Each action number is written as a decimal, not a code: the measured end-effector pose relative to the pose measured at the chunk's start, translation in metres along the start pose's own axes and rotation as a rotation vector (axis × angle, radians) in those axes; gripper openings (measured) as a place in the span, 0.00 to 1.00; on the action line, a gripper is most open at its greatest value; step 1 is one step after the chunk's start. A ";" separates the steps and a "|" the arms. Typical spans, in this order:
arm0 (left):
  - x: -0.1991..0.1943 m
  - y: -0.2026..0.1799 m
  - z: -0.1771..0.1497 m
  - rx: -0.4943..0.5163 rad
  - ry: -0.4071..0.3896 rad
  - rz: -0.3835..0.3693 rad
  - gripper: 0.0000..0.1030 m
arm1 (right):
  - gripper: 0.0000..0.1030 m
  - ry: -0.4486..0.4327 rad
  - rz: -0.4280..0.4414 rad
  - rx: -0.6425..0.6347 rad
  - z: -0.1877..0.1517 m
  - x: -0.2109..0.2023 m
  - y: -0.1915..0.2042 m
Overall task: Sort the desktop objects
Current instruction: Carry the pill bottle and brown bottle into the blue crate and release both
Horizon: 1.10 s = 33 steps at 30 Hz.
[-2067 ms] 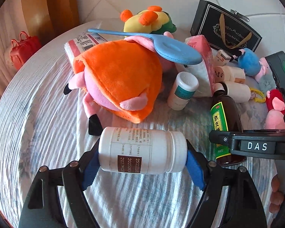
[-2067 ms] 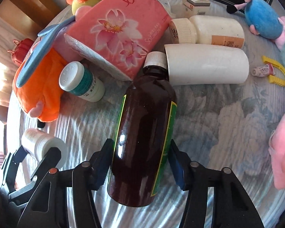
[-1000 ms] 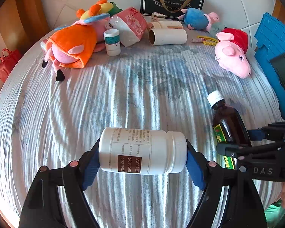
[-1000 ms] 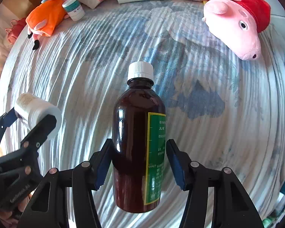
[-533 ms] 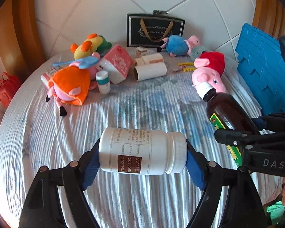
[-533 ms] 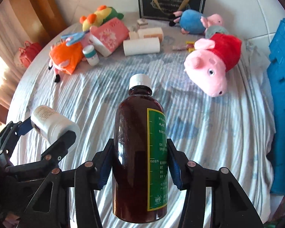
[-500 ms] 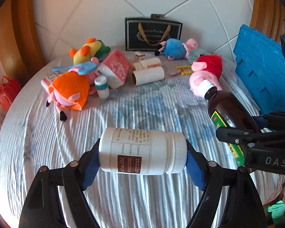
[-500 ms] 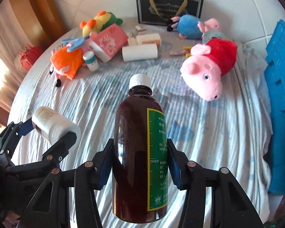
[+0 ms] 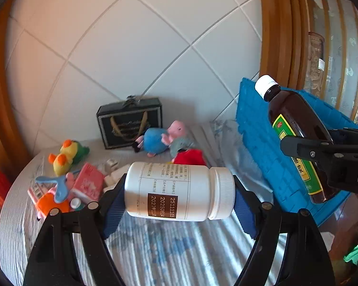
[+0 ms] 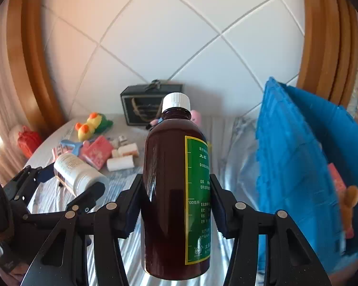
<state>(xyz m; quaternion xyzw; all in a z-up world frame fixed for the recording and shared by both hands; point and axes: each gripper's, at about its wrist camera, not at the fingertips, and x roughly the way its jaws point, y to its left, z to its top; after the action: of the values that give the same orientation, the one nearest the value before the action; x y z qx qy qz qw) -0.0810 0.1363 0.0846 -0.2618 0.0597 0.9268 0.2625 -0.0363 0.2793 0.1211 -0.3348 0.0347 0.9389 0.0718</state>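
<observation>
Left wrist view: striped tablecloth [image 9: 155,257] meets white tiled wall [image 9: 131,47].

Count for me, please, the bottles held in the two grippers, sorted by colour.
White: 1, the pill bottle in the left gripper
Brown: 1, the syrup bottle in the right gripper
Total: 2

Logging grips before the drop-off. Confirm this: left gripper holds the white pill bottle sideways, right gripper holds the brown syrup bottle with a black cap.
One detail is wrong: the brown syrup bottle in the right gripper has a white cap, as the right wrist view shows. The left gripper does hold the white pill bottle sideways.
</observation>
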 end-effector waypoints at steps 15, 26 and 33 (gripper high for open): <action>0.058 -0.292 0.117 0.147 0.082 -0.310 0.77 | 0.50 -0.078 -0.307 0.182 0.003 -0.090 -0.311; 0.095 -0.396 0.094 0.244 0.218 -0.310 0.77 | 0.50 -0.033 -0.329 0.241 -0.039 -0.077 -0.399; 0.104 -0.400 0.086 0.234 0.253 -0.253 0.77 | 0.50 0.008 -0.348 0.268 -0.040 -0.071 -0.407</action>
<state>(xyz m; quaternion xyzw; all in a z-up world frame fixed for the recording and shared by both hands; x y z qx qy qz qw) 0.0117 0.5473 0.1154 -0.3490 0.1661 0.8331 0.3957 0.1075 0.6687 0.1283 -0.3268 0.1010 0.8981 0.2765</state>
